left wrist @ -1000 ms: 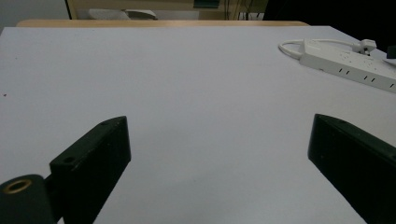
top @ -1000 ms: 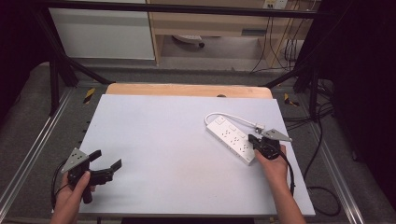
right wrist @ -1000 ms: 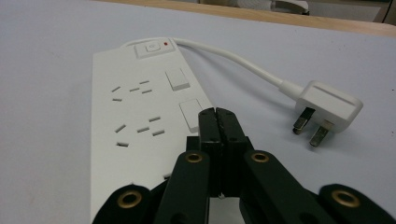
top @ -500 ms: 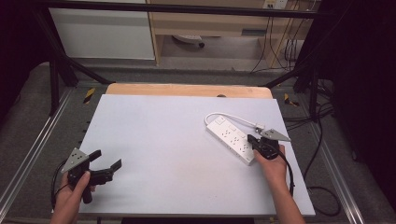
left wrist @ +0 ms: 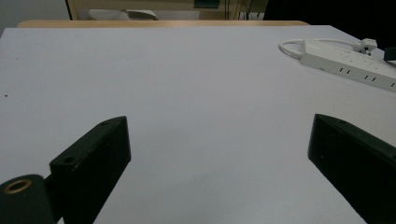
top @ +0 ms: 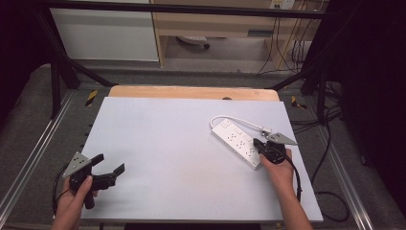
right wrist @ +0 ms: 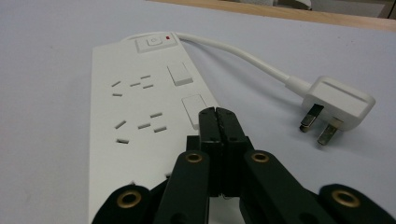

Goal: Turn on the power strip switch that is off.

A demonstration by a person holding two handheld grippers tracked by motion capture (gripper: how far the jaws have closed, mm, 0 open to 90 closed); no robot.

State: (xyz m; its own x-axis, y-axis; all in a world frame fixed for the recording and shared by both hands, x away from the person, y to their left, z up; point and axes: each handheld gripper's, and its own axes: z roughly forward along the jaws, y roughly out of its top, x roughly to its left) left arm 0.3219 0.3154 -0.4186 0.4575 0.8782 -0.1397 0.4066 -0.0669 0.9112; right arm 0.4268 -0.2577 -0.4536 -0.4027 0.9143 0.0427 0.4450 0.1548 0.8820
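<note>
While the person's left hand (top: 76, 194) held the left gripper (top: 109, 168) at the near left corner of the white table (top: 167, 143), its two black jaws stood wide apart with nothing between them, hovering low over bare tabletop; in the left gripper view the same jaws framed an open stretch of white surface, with the power strip (left wrist: 348, 63) far off at the upper right. The right hand (top: 277, 168) carried the right gripper (top: 258, 143) at the right side of the table, its jaws pressed together with no object between them. In the right gripper view the joined tips sat over the near part of the white power strip (right wrist: 140, 116), just beside its lower rocker switch (right wrist: 194, 111); whether they touched the strip's face could not be told. The power strip (top: 238, 143) lay flat and diagonal on the right half of the table, its sockets facing up and a small red light (right wrist: 180, 37) showing beside the button at its far end. Its short white cord (right wrist: 238, 58) curved away from that end to a white three-pin plug (right wrist: 336, 106), which rested on the tabletop just beside the strip. A wooden board (top: 191, 92) edged the far side of the table.
</note>
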